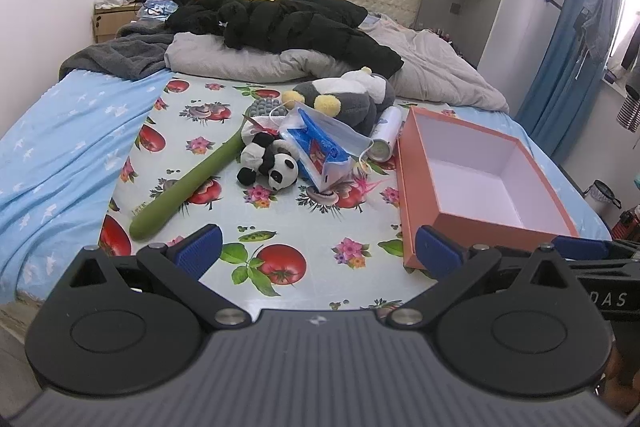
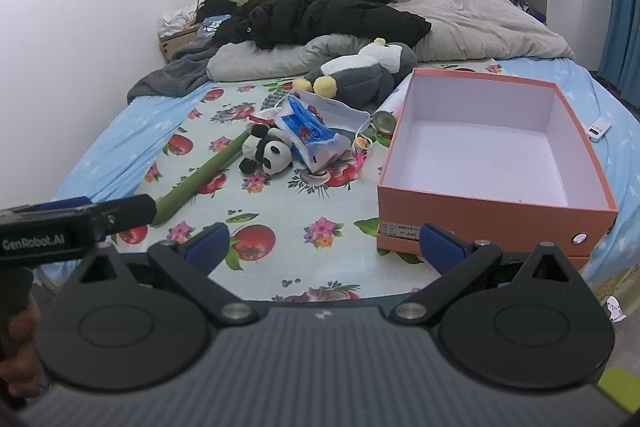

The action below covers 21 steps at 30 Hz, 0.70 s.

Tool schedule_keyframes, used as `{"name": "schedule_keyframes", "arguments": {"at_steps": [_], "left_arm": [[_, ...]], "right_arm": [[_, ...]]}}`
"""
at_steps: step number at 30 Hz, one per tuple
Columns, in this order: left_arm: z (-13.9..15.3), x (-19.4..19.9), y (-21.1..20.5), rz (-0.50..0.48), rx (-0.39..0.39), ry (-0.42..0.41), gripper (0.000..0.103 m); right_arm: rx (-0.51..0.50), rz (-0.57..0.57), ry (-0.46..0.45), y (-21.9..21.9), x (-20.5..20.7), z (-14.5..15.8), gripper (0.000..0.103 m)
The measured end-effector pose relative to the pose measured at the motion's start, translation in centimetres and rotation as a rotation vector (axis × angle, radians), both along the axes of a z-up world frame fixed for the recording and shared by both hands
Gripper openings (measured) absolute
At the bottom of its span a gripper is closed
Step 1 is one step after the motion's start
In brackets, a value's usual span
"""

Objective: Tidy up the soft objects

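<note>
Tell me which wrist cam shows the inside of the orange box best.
Right wrist. The orange box sits near and nearly square-on there, so its white floor and all four inner walls show, with nothing inside. In the left wrist view the same box lies off to the right, skewed, its near corner behind a fingertip.

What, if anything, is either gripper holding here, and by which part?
Nothing is held. The left gripper and the right gripper are both open with nothing between their fingers, short of the panda plush and the orange box.
</note>
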<state>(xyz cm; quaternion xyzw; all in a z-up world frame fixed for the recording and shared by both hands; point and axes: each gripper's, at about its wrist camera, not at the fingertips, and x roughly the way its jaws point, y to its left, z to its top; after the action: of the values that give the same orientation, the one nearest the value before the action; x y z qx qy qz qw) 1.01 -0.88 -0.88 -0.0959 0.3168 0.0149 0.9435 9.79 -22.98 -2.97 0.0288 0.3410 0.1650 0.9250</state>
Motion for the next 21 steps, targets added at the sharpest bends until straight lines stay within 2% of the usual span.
{"name": "schedule_keyframes", "arguments": {"at_steps": [21], "left_arm": [[-1.04,0.79,-0.46,-0.020,-0.013,0.013,0.103]], "right_arm": [[0.054,-0.013,0.024,-0.65,0.19,-0.47,0.103]]}}
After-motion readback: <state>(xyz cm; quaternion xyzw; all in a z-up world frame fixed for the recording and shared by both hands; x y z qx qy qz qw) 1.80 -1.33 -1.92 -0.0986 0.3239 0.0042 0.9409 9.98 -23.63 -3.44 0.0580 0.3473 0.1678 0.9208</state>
